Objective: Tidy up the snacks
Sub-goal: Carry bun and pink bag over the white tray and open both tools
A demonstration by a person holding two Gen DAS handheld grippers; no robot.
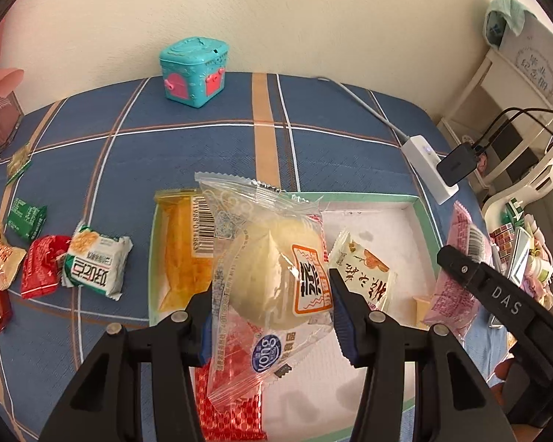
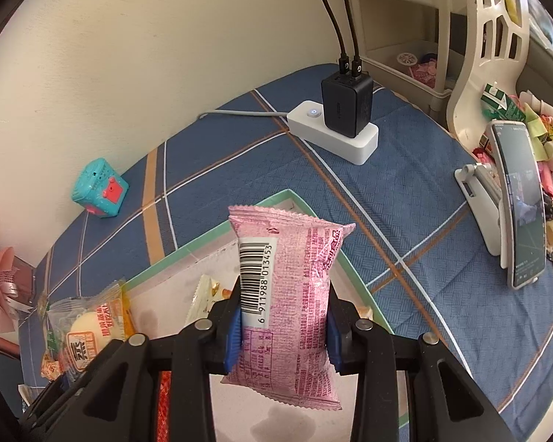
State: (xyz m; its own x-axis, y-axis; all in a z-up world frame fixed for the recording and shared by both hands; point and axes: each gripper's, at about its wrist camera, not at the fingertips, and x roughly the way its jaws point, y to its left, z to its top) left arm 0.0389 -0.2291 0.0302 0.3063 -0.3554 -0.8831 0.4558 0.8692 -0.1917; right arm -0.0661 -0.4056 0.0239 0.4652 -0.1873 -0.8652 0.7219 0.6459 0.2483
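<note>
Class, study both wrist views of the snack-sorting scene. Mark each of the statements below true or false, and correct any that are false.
1. The left gripper holds a clear packet with a round pale bun. True.
2. The right gripper is empty. False: it is shut on a pink packet.
3. A black charger is plugged into the white power strip. True.
4. The teal toy box sits inside the tray. False: it stands apart on the blue cloth, near the wall.

Glossy clear plastic bun wrapper (image 1: pixel 269 276), matt woven tablecloth (image 1: pixel 202 147), crinkly pink foil packet (image 2: pixel 291 302).
</note>
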